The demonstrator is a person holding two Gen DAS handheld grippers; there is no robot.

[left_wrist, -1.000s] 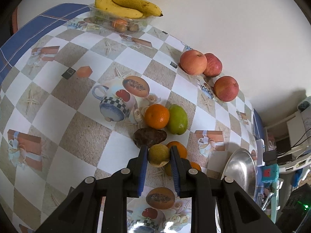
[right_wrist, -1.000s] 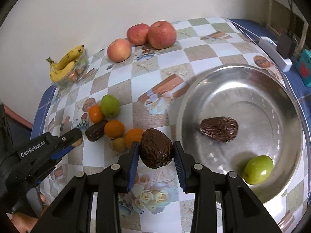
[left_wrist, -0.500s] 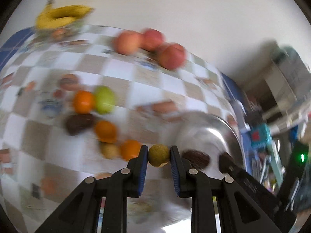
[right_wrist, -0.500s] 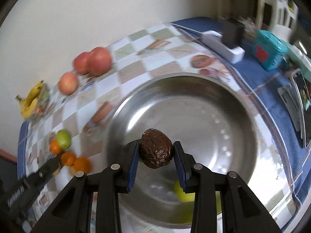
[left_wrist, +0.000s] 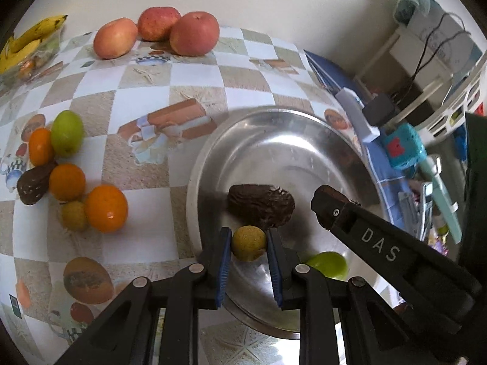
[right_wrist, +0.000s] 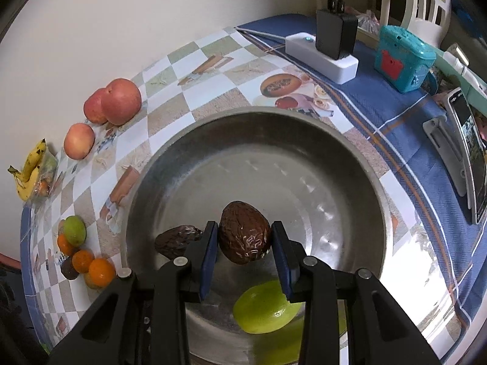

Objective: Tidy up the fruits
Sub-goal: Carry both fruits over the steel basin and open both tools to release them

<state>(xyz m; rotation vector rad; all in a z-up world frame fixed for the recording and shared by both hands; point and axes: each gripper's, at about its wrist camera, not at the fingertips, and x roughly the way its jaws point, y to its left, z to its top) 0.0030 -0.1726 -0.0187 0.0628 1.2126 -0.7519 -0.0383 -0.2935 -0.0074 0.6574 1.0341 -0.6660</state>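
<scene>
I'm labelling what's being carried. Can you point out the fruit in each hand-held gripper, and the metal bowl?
small yellow fruit (left_wrist: 248,242), left wrist view, middle of its visible face.
dark wrinkled fruit (right_wrist: 245,235), right wrist view, centre of its skin.
metal bowl (right_wrist: 304,164), right wrist view, bare inner wall.

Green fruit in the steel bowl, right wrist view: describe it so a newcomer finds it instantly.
Find the big steel bowl on the checkered table. At its near edge, below the right gripper, lies the green fruit. It is smooth and bright green; the two fruits nearby are dark brown and wrinkled.
</scene>
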